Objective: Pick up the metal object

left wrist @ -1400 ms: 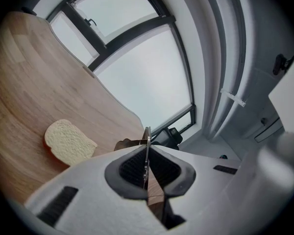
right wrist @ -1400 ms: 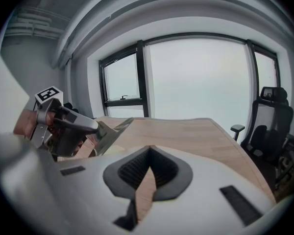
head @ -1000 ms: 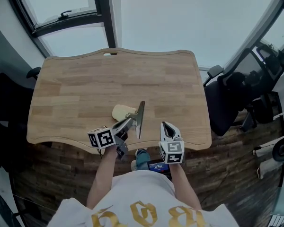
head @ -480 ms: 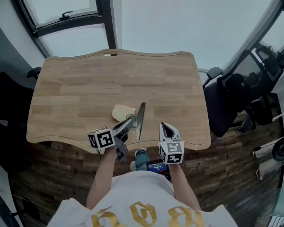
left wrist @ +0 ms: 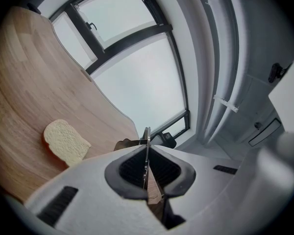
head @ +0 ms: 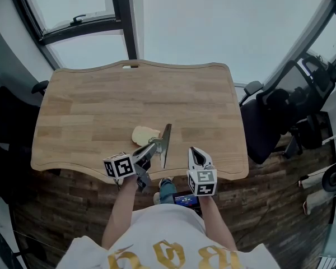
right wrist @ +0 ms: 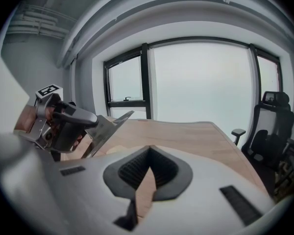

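The metal object [head: 166, 144] is a thin flat blade held just above the wooden table [head: 129, 94], near its front edge. My left gripper [head: 153, 144] is shut on it. In the left gripper view the blade [left wrist: 146, 148] shows edge-on between the dark pads. The right gripper view shows it as a grey plate [right wrist: 105, 129] sticking out of the left gripper [right wrist: 71, 119]. A slice of bread [head: 144, 134] lies on the table just left of the blade, also in the left gripper view [left wrist: 66, 141]. My right gripper [head: 194, 151] hovers to the blade's right, shut and holding nothing.
Black office chairs [head: 280, 116] stand off the table's right side. Another dark chair [head: 5, 128] is at the left. Window frames [head: 123, 15] run behind the far edge. A person's legs and a phone [head: 185, 198] are below the front edge.
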The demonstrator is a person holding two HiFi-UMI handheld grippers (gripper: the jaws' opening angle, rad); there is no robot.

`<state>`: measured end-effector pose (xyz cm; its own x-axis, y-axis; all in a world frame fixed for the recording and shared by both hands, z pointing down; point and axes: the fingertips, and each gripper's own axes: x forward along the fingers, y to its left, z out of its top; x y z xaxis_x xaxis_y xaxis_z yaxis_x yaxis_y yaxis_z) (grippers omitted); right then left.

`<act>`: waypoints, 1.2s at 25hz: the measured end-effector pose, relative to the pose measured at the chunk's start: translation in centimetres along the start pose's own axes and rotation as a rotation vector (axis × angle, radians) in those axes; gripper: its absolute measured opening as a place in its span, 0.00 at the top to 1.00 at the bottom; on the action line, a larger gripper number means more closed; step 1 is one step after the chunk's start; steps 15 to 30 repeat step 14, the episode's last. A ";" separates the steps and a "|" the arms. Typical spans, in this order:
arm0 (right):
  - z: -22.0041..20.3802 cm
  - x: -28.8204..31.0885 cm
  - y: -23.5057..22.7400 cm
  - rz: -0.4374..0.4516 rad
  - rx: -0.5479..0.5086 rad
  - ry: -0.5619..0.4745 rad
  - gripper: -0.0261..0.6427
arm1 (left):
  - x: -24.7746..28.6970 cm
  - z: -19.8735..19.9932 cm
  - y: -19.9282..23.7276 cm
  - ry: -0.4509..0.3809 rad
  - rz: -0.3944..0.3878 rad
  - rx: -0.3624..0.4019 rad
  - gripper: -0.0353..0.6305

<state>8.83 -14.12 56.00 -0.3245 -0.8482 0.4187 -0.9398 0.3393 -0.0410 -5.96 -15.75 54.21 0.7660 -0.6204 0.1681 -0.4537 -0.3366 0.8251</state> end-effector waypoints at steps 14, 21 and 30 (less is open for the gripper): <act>0.1 0.2 -1.2 0.001 0.029 0.000 0.94 | 1.3 -0.1 0.1 0.004 -0.006 -0.010 0.90; 0.1 0.2 -1.2 0.001 0.029 0.000 0.94 | 1.3 -0.1 0.1 0.004 -0.006 -0.010 0.90; 0.1 0.2 -1.2 0.001 0.029 0.000 0.94 | 1.3 -0.1 0.1 0.004 -0.006 -0.010 0.90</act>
